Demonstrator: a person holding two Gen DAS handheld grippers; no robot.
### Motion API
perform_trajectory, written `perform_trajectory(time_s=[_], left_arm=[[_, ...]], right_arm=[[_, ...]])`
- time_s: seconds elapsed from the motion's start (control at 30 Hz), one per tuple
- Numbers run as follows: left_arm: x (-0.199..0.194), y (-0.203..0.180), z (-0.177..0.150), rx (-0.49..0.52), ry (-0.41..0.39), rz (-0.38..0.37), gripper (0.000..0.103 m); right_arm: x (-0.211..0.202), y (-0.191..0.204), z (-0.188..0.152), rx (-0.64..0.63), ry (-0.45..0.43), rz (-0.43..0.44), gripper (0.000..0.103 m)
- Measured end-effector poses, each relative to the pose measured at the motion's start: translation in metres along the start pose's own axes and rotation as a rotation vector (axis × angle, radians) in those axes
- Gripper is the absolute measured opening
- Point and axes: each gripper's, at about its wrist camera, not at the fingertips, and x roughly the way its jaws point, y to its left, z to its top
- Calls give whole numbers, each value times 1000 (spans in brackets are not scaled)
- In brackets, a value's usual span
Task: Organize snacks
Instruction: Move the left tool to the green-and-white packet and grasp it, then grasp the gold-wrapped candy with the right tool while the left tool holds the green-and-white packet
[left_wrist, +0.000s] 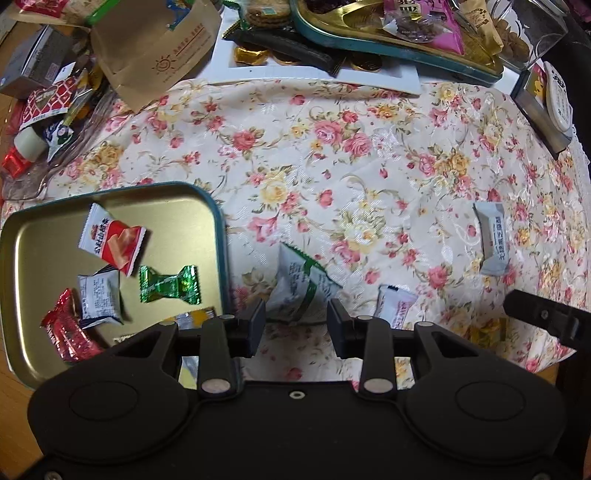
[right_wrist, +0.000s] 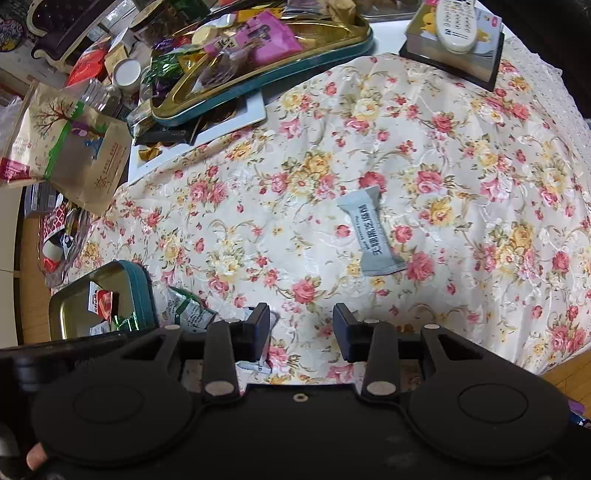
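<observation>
The left gripper (left_wrist: 296, 325) hangs with jaws apart, empty, above a white-and-green snack packet (left_wrist: 301, 288) on the floral tablecloth (left_wrist: 332, 166). The right gripper (right_wrist: 301, 330) is likewise parted and empty. A grey wrapped snack (right_wrist: 371, 236) lies beyond it; the teal-rimmed gold tin tray (left_wrist: 218, 221) holds sweets.

Left hand-held gripper (left_wrist: 296, 321) jaws apart, empty, pointing down; right hand-held gripper (right_wrist: 301, 325) likewise.

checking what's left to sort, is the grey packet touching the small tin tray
Apart. The right wrist view shows the grey packet on floral cloth, well clear of the small tin tray.
</observation>
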Motion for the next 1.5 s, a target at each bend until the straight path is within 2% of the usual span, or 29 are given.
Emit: perform_trajectory(time_s=[0.4, 0.63, 1.0, 1.1, 1.3, 1.5], left_arm=[[32, -10, 11, 14, 32, 63, 45], [43, -18, 13, 29, 59, 54, 45], [56, -33, 8, 67, 60, 88, 46], [56, -39, 6, 73, 55, 84, 46], [55, -53, 2, 92, 73, 30, 46], [55, -64, -8, 101, 99, -6, 46]], right_arm=[[-15, -42, 12, 129, -23, 30, 41], [-17, -48, 12, 128, -19, 40, 41], [0, -64, 3, 133, 21, -16, 41], [2, -64, 2, 122, 30, -10, 41], [2, -64, 3, 115, 28, -13, 41], [18, -60, -8, 73, 77, -43, 41]])
